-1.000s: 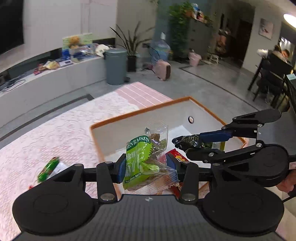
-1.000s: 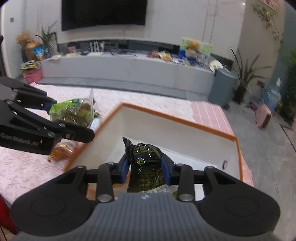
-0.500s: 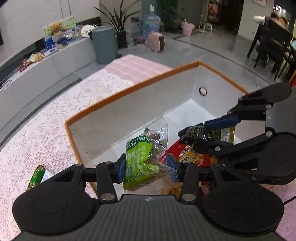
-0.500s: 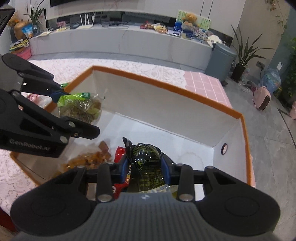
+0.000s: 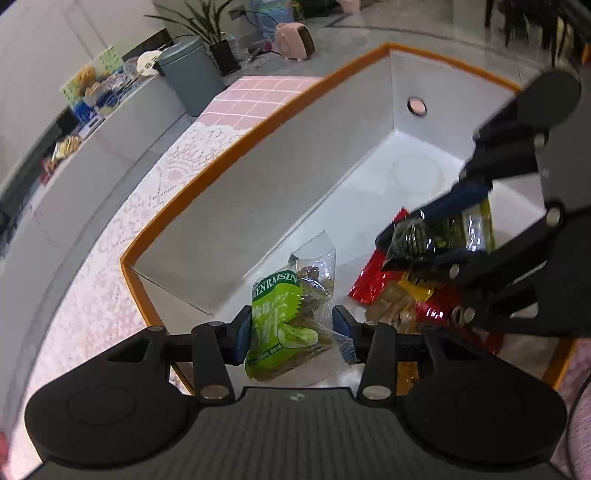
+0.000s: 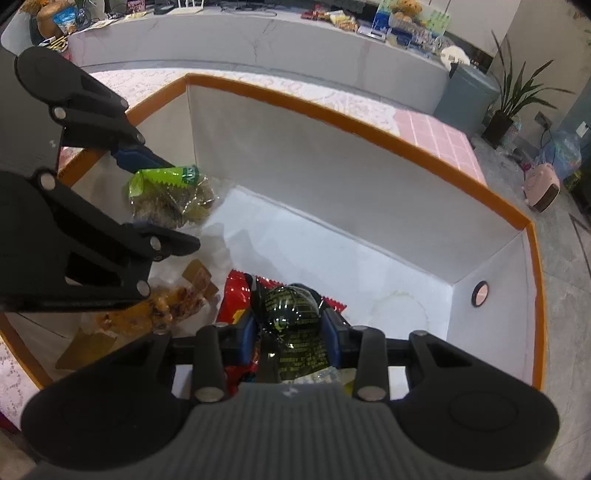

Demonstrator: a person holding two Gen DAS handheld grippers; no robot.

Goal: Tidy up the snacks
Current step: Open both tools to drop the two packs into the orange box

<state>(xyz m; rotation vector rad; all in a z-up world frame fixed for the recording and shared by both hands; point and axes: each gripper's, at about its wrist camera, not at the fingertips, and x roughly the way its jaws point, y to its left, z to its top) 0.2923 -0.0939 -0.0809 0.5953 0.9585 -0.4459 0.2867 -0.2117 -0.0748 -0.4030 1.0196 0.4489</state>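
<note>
A white box with an orange rim point(image 5: 258, 122) point(image 6: 332, 110) stands on the pink lace cloth. My left gripper point(image 5: 291, 330) is shut on a green raisin packet point(image 5: 273, 306) and holds it inside the box, near its left wall. From the right wrist, that left gripper point(image 6: 177, 203) and the raisin packet point(image 6: 166, 195) show at the left. My right gripper point(image 6: 290, 326) is shut on a dark green-black packet point(image 6: 291, 306), low over a red packet point(image 6: 236, 295) on the box floor. In the left wrist view the right gripper point(image 5: 417, 240) grips this dark packet point(image 5: 439, 236).
An amber clear packet of sweets point(image 6: 166, 310) lies on the box floor beside the red one. Pink lace cloth point(image 5: 92, 277) surrounds the box. Beyond it are a grey bin point(image 5: 192, 81), a long grey bench with snacks point(image 6: 258, 33) and a pink heater point(image 5: 295, 37).
Both grippers have sunk and tipped downward with their packets, from above the box's rim to inside it. The box floor and the packets on it have come into view.
</note>
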